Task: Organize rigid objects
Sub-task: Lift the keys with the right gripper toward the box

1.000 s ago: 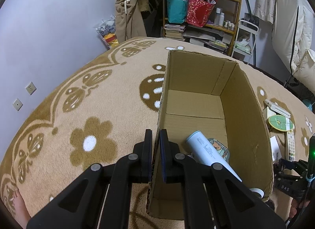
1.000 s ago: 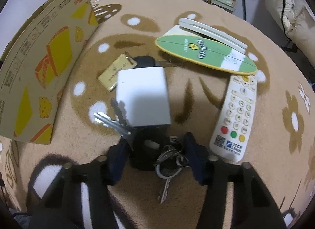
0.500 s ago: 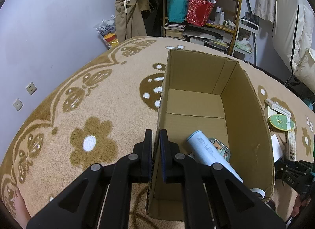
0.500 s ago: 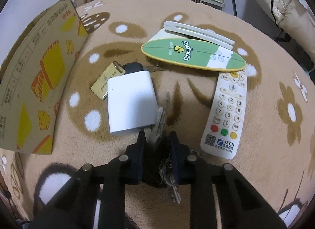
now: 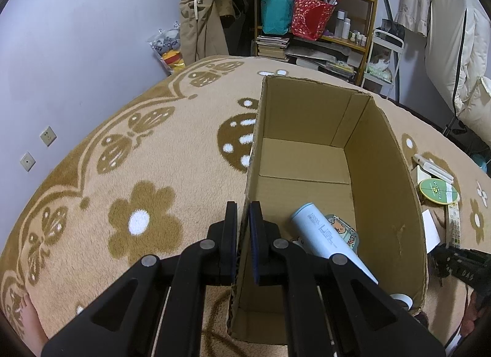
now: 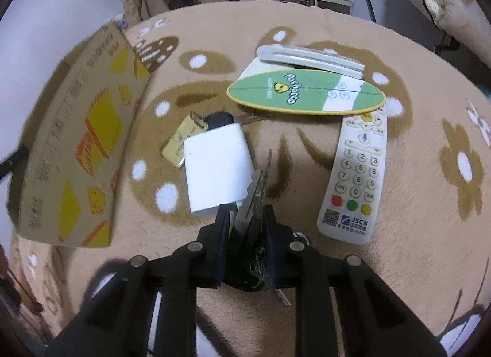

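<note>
Right gripper [image 6: 247, 219] clamps the key bunch [image 6: 254, 191]; white charger [image 6: 216, 169] touches at 11 o'clock. Left gripper [image 5: 242, 219] pinches the cardboard box [image 5: 386, 179] wall.

My left gripper [image 5: 243, 228] points steeply down, its jaws clamped on the cardboard box wall [image 5: 245, 191], one finger either side. My right gripper [image 6: 247, 228] tilts down more steeply; its jaws have just been closing and now pinch the bunch of keys [image 6: 253, 200].

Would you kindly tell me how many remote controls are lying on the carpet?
1: the white remote control lies right of the white block, below the green oval card. Others may be hidden.
</note>
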Available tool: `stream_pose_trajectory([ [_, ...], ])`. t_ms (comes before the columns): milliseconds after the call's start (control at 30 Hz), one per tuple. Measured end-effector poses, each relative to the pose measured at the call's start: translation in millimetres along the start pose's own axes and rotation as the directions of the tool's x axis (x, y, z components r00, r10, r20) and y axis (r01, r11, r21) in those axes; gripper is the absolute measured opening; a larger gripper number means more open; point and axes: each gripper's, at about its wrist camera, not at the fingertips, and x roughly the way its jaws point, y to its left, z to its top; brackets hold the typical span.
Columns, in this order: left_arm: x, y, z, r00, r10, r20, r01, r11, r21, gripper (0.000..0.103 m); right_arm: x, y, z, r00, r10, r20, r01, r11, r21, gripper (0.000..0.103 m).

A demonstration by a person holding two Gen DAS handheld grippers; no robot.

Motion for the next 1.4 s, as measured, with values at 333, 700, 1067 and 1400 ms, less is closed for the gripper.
stream_pose_trajectory([
  [333, -0.2, -0.6, -0.6, 1.000, 0.006, 0.000, -0.006, 1.000, 0.006, 0.007, -14.8, -10.3, 4.2, 0.998, 0.035, 0.059, -0.038, 0.998, 0.047, 0.017],
  [700, -0.5, -1.8, -0.8, 1.000, 0.001, 0.000, -0.001, 1.000, -0.001, 0.007, -34.5, -28.1, 15.5, 0.981, 0.119, 0.155, -0.146, 0.973, 0.180, 0.017],
  [1067, 0.1, -0.9, -0.7, 1.000, -0.006, -0.004, 0.006, 1.000, -0.010, 0.007, -54.1, -1.1, 30.3, 0.978, 0.092, 0.185, -0.114, 0.987, 0.113, 0.017],
  [1400, -0.2, -2.3, -0.7, 1.000, -0.001, -0.005, 0.001, 1.000, -0.009, 0.006, -93.1, 50.6, 59.5, 0.948, 0.103, 0.301, -0.103, 0.995, -0.018, 0.017],
])
